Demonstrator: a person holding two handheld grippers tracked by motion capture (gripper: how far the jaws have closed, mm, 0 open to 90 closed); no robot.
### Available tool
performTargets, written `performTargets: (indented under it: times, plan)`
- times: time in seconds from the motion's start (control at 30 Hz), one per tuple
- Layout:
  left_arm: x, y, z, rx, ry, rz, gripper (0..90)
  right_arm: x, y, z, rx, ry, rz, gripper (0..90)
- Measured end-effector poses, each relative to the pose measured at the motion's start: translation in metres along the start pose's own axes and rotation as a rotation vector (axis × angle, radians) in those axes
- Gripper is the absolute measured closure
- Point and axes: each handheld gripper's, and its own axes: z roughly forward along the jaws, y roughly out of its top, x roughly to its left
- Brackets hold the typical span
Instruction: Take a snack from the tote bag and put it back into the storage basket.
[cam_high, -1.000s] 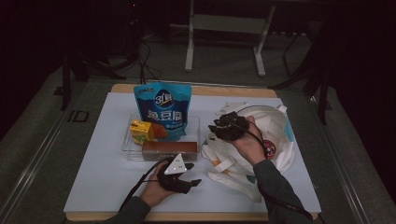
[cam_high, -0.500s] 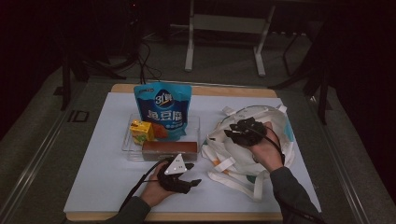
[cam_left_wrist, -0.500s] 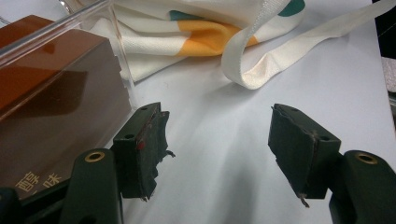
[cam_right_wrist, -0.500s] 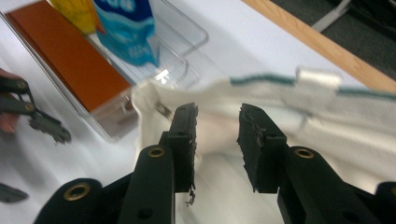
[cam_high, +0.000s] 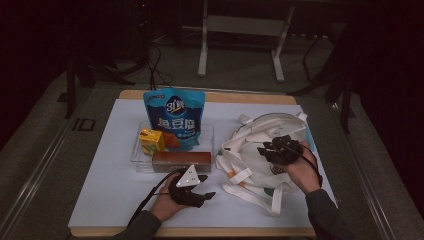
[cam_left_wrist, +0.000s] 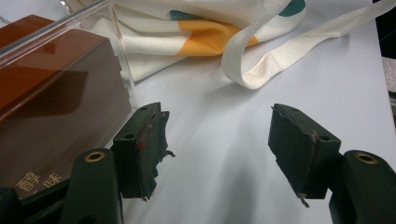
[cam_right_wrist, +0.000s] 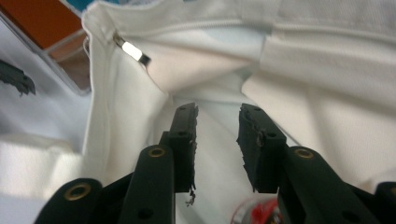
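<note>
- Since the earlier frames, my right gripper (cam_high: 267, 150) has travelled from the near left part of the white tote bag (cam_high: 260, 131) across to its right half, and its jaws have just been closing; a narrow gap is left between the pads, which hover above the cloth, pinching nothing.
- Just ahead of those jaws the fabric folds, and a small metal zipper pull (cam_right_wrist: 132, 51) lies at the bag's seam.
- As best I can tell in the dim high view, the bag lies crumpled on the table's right half, its straps (cam_high: 272, 202) trailing toward me.
- My left gripper (cam_high: 206, 187) rests low on the white table mat (cam_high: 112, 165), jaws spread wide and empty.
- Close by its left jaw stands the clear tray (cam_left_wrist: 100, 11) with a brown box (cam_left_wrist: 51, 88) inside.
- Farther back in the tray are a blue snack pouch (cam_high: 174, 117) and a yellow carton (cam_high: 151, 140).
</note>
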Motion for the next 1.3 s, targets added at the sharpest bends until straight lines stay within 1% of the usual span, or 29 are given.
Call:
performTargets:
  times: [0.03, 0.07, 0.1, 0.13, 0.17, 0.2, 0.33, 0.5, 0.57, 0.6, 0.7, 0.73, 0.93, 1.03, 1.07, 1.23, 1.27, 1.3]
  plan:
    - [0.0, 0.0, 0.0, 0.0, -0.001, -0.001, 35.8, 0.0, -0.002, -0.001, 0.005, 0.0, -0.001, 75.3]
    - [0.0, 0.0, 0.0, -0.001, -0.001, -0.002, 35.8, 0.0, -0.008, -0.002, 0.017, -0.006, -0.009, 82.7]
    - [0.0, 0.0, 0.0, -0.001, -0.001, -0.003, 35.8, 0.0, -0.008, -0.002, 0.017, -0.006, -0.009, 82.7]
    - [0.0, 0.0, 0.0, 0.0, -0.002, -0.003, 35.8, 0.0, -0.01, -0.002, 0.021, -0.009, -0.016, 84.8]
    - [0.0, 0.0, 0.0, -0.001, -0.002, -0.001, 35.8, 0.001, -0.016, -0.004, 0.029, -0.007, -0.021, 88.9]
    - [0.0, 0.0, 0.0, -0.001, -0.002, -0.001, 35.8, 0.001, -0.016, -0.004, 0.029, -0.007, -0.021, 88.9]
    - [0.0, 0.0, 0.0, -0.001, -0.002, -0.002, 35.8, 0.001, -0.028, -0.006, 0.046, -0.006, -0.033, 90.0]
    - [0.001, 0.0, 0.0, 0.0, -0.003, -0.007, 35.7, -0.004, -0.046, -0.012, 0.066, -0.022, -0.009, 90.0]
    - [0.001, 0.0, 0.0, 0.0, -0.002, -0.006, 35.7, -0.005, -0.048, -0.012, 0.069, -0.023, -0.008, 90.0]
    - [0.001, 0.0, 0.0, 0.0, -0.002, -0.006, 35.7, -0.005, -0.051, -0.013, 0.08, -0.025, -0.007, 90.0]
    - [0.001, 0.0, 0.0, 0.001, -0.001, -0.007, 35.7, -0.006, -0.053, -0.014, 0.082, -0.025, -0.008, 90.0]
    - [0.001, 0.0, 0.0, 0.0, -0.002, -0.008, 35.6, -0.007, -0.055, -0.015, 0.079, -0.028, 0.002, 90.0]
    - [0.001, 0.0, 0.0, 0.0, -0.002, -0.009, 35.4, -0.01, -0.06, -0.017, 0.091, -0.037, 0.01, 90.0]
    - [0.001, 0.0, 0.0, 0.001, -0.002, -0.009, 35.5, -0.013, -0.065, -0.019, 0.088, -0.042, 0.025, 90.0]
    - [0.001, 0.0, 0.0, 0.001, -0.002, -0.009, 35.4, -0.015, -0.069, -0.02, 0.095, -0.047, 0.03, 90.0]
    - [0.001, 0.0, 0.0, 0.001, -0.001, -0.01, 35.4, -0.018, -0.076, -0.023, 0.107, -0.059, 0.037, 90.0]
    - [0.001, 0.0, 0.0, 0.0, -0.001, -0.011, 35.5, -0.02, -0.081, -0.025, 0.113, -0.069, 0.043, 90.0]
    - [0.001, 0.0, 0.0, 0.001, 0.0, -0.011, 35.5, -0.02, -0.081, -0.025, 0.113, -0.069, 0.043, 90.0]
